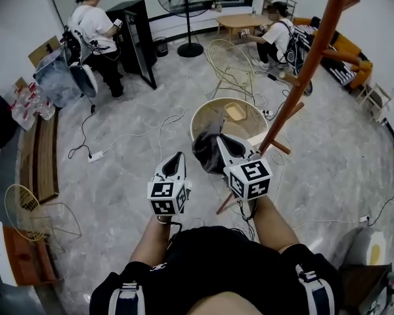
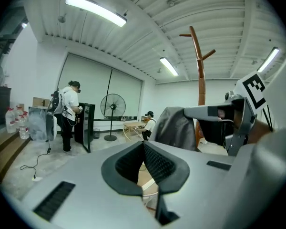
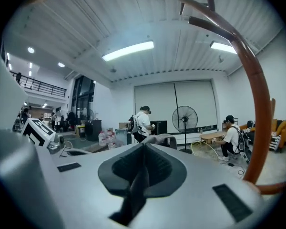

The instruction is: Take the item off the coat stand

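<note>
The right claw (image 3: pixel 143 149) is pressed together on a fold of a dark grey cloth (image 1: pixel 207 151). A thin strip of the fabric runs down between its pads, and the rest bulges above the tips. In the head view the cloth hangs in the middle of the frame, just left of the stand (image 1: pixel 308 64). The pole of the stand slants from the upper right down to the centre, and the cloth seems already free of it, touching no peg. The left claw (image 2: pixel 143 144) is also closed, but on nothing. It waits just beside the right one, a little lower and to the left. What could go wrong: the pinch looks narrow, only an edge of fabric, so a quick swing may let the cloth slide out and fall — maybe onto the round chair (image 1: pixel 198 118) behind it. The loose part also hangs near a low peg (image 1: pixel 280 147) at centre right, so moving it to the right could hook it there again. Both forearms reach forward from the bottom of the frame, almost parallel and with bare skin showing. The right one is stretched a little farther, and both claws point toward the top of the frame — the right one raised slightly, carrying the load alone.
</note>
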The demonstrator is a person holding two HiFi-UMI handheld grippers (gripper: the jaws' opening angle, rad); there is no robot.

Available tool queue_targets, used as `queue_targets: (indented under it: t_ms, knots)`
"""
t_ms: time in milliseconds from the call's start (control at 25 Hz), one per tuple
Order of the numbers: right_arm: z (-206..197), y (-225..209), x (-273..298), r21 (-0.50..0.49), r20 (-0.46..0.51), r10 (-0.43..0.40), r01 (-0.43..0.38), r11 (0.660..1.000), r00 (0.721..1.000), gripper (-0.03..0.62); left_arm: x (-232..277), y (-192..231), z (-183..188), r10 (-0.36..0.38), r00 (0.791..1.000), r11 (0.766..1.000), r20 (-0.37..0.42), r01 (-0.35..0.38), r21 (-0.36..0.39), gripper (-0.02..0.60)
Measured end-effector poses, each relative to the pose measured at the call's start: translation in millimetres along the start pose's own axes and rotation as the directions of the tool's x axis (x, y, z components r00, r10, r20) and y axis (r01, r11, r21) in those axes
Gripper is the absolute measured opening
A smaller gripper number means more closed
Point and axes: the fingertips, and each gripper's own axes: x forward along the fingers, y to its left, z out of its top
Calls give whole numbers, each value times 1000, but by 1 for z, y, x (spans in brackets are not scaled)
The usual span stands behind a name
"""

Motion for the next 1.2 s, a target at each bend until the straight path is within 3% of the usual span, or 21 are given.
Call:
queue_targets:
  t_ms: [200,480,1200]
  knots:
    - [-30,-21,-11,32,-42,-51,52,998,998,28,18,-17,-3,-60,998,998,-10,60,14,17]
    - [-39,-47,-34,73,-12,-104,104,992,995,26,40,-45,1,-128,992,991,-15,128,33,17]
    - [-32,-82,-67,125,41,-209,202,971,977,26,54,-71,2,-181,983,982,-27,182,43,17]
